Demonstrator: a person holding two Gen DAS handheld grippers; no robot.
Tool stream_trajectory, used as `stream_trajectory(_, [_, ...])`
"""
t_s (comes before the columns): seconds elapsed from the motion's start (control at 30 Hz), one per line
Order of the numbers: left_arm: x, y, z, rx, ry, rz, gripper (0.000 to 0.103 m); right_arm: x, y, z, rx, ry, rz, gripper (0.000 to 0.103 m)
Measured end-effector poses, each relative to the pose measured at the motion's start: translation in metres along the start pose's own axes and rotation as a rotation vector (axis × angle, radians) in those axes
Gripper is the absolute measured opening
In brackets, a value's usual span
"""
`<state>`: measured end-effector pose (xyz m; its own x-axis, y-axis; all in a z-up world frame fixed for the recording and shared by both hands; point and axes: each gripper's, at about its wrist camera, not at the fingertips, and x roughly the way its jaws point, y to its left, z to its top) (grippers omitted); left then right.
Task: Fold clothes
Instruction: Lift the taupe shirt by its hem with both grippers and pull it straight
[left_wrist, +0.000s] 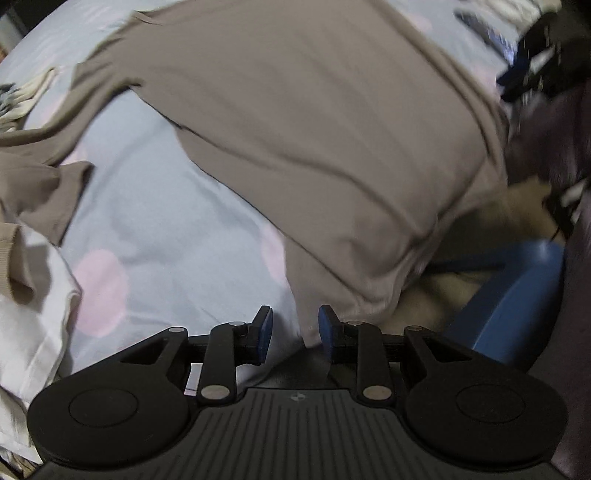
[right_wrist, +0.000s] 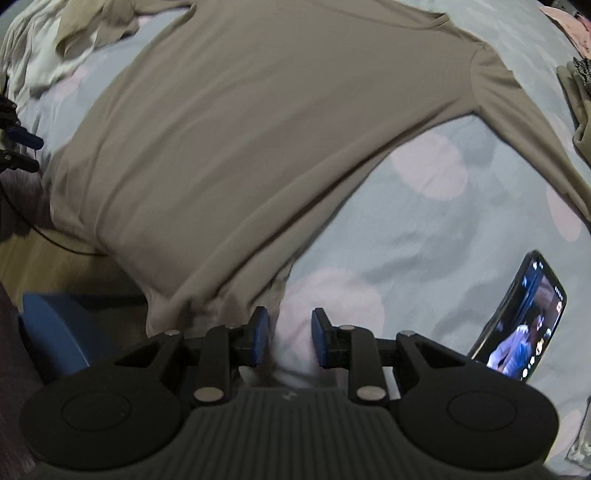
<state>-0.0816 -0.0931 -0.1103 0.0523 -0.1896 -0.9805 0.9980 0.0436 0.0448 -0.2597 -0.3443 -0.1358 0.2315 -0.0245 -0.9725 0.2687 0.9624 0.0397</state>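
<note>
**Shirt spread flat, both hem corners within reach**

The long-sleeved tan shirt (right_wrist: 229, 147) lies spread across the bed (right_wrist: 424, 236), on a pale blue sheet with pink dots. Its hem hangs at the near edge of the bed, and its collar points toward the far side — a layout that leaves the body smooth and the sleeves out to the sides, ready for a fold.

The left hand-held gripper (left_wrist: 295, 334) sits at the hem corner on its side. Its jaws stand apart with a clear gap, and the corner of cloth lies just ahead of and between the blue pads (left_wrist: 327, 328); nothing is pinched. The right hand-held gripper (right_wrist: 290, 338) is released as well, poised at the other hem corner, with the shirt's edge just beside its left pad and bare sheet showing between the jaws.

Both tools at matching corners suggests, by my reading, that the hem is about to be taken up and carried toward the collar.

A phone (right_wrist: 521, 321) with a lit screen stands propped on the bed near the right gripper, clear of the shirt. Other clothes (left_wrist: 33, 295) are bunched at the bed's left side — likely waiting their turn. A blue stool (left_wrist: 513, 302) stands on the floor just off the bed's near edge.
</note>
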Motion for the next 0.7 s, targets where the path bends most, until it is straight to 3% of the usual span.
stream_trajectory(0.37, [0.017, -0.008, 0.006, 0.043, 0.028, 0.025, 0.023, 0.029, 0.009, -0.017, -0.054, 0.113, 0.009, 0.029])
stream_trajectory(0.47, [0.017, -0.011, 0.007, 0.042, 0.016, 0.031, 0.012, 0.033, 0.013, -0.016, -0.069, 0.108, 0.031, 0.027])
stream_trajectory(0.5, [0.015, -0.011, 0.007, 0.034, 0.01, 0.024, 0.005, 0.031, 0.013, -0.016, -0.067, 0.095, 0.047, 0.02])
stream_trajectory(0.57, [0.013, -0.007, 0.007, 0.005, 0.002, -0.004, 0.002, 0.027, 0.013, -0.015, -0.062, 0.072, 0.077, 0.005])
stream_trajectory(0.7, [0.001, 0.005, 0.007, -0.046, 0.013, -0.037, 0.001, 0.022, 0.015, -0.012, -0.067, 0.083, 0.079, 0.002])
